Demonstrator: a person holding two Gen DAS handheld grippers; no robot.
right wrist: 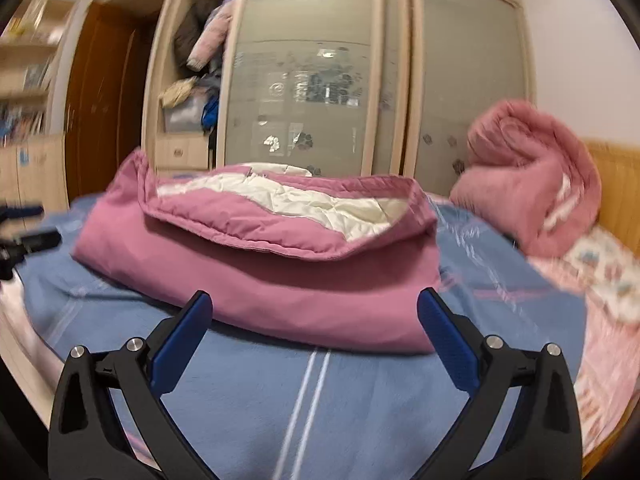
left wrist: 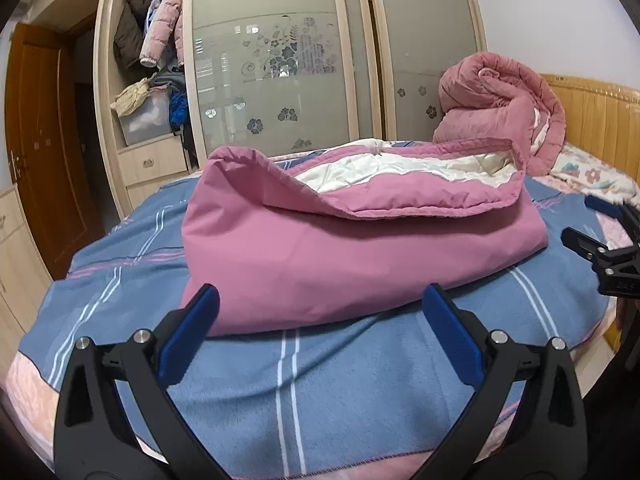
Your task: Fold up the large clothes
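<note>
A pink padded garment with a white quilted lining (left wrist: pixel 344 248) (right wrist: pixel 256 264) lies folded into a thick bundle on the blue striped bed cover (left wrist: pixel 320 392) (right wrist: pixel 320 400). Its top flap is turned back, so the lining shows. My left gripper (left wrist: pixel 320 300) is open just short of the bundle's near edge, nothing between its blue pads. My right gripper (right wrist: pixel 314 308) is open too, held before the near edge of the bundle and empty. The right gripper (left wrist: pixel 600 256) shows at the right edge of the left wrist view. The left gripper (right wrist: pixel 24 228) appears blurred at the far left of the right wrist view.
A rolled pink quilt (left wrist: pixel 500 116) (right wrist: pixel 536 176) sits at the bed's head by a wooden headboard (left wrist: pixel 600 120). Behind the bed stands a wardrobe with frosted sliding doors (left wrist: pixel 280 60), one section open with hung coats (left wrist: pixel 160 28). A brown door (left wrist: pixel 40 140) is at the left.
</note>
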